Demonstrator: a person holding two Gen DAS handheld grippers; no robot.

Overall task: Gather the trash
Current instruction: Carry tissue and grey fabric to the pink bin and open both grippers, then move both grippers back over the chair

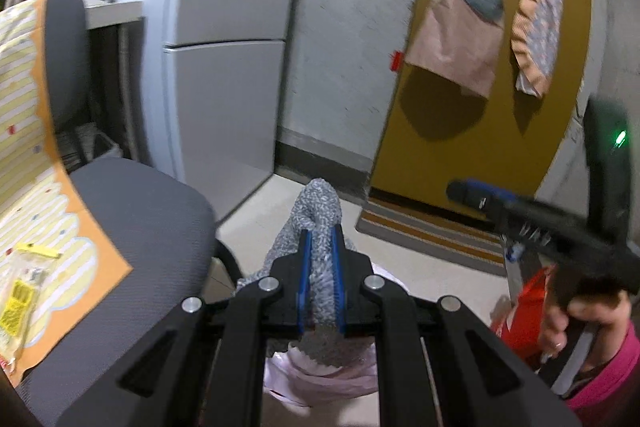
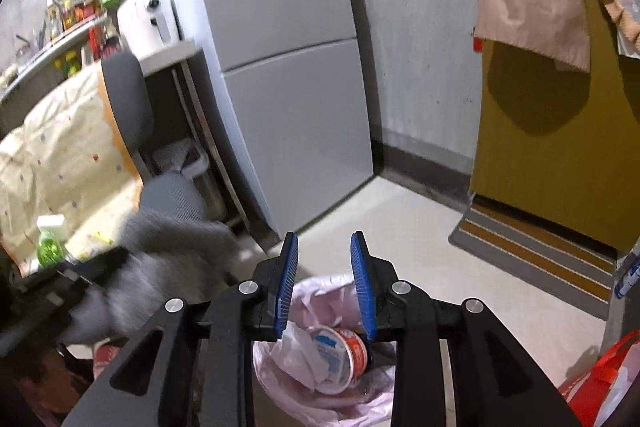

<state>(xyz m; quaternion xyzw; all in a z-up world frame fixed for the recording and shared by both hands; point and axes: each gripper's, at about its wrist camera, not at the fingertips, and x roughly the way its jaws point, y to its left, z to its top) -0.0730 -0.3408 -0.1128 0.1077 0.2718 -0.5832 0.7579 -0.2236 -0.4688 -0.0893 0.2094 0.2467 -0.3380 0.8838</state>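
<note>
Kitchen corner: grey fridge [image 2: 280,75], yellow door [image 2: 552,131], striped mat [image 2: 532,251]. We read no label clearly; cup [image 2: 340,355] print blurred. Our left gripper [image 1: 320,247] fingers clamp grey cloth [image 1: 316,211] above pink trash bag [image 1: 320,375]. Our right gripper [image 2: 325,247] fingers wide apart, holding nothing, above bag. Office chair [image 1: 132,211] beside.

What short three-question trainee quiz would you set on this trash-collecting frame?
1. True or false: the left gripper has its jaws shut on the fuzzy grey cloth.
2. What lines the bin below the right gripper?
A. pale pink plastic bag
B. newspaper
C. nothing
3. Fill in: the right gripper's jaws are ____.

Key: 1 true; 2 A; 3 open.
</note>
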